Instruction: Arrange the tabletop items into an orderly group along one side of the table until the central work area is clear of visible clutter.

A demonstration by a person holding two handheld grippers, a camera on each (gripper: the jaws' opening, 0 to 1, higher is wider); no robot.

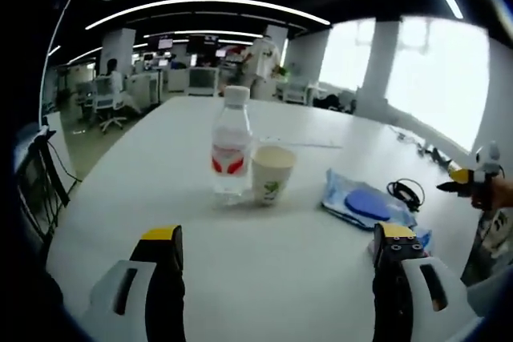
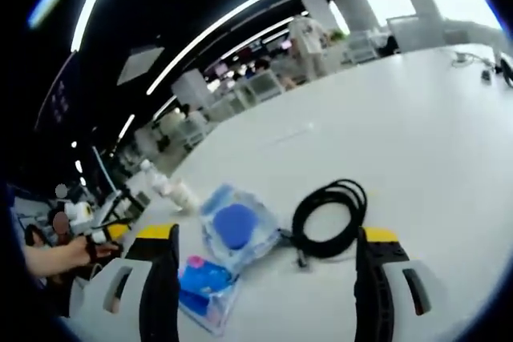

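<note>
In the left gripper view, the left gripper [image 1: 276, 266] hangs over the white table [image 1: 160, 174] with its fingers [image 1: 163, 278] spread wide and nothing between them. Ahead of them, near the middle, a water bottle [image 1: 232, 143] stands upright, touching a paper cup [image 1: 272, 172] on its right. A clear bag with a blue disc [image 1: 367, 204] lies just beyond the right finger, a coiled black cable [image 1: 406, 193] behind it.

In the right gripper view, the right gripper [image 2: 264, 278] also has its fingers [image 2: 375, 286] spread and empty. The bag [image 2: 234, 226] and cable [image 2: 330, 218] lie between and just ahead of them, touching; a second bag with pink and blue contents [image 2: 200, 286] lies against the left finger. Bottle and cup [image 2: 175, 190] stand further off.
</note>
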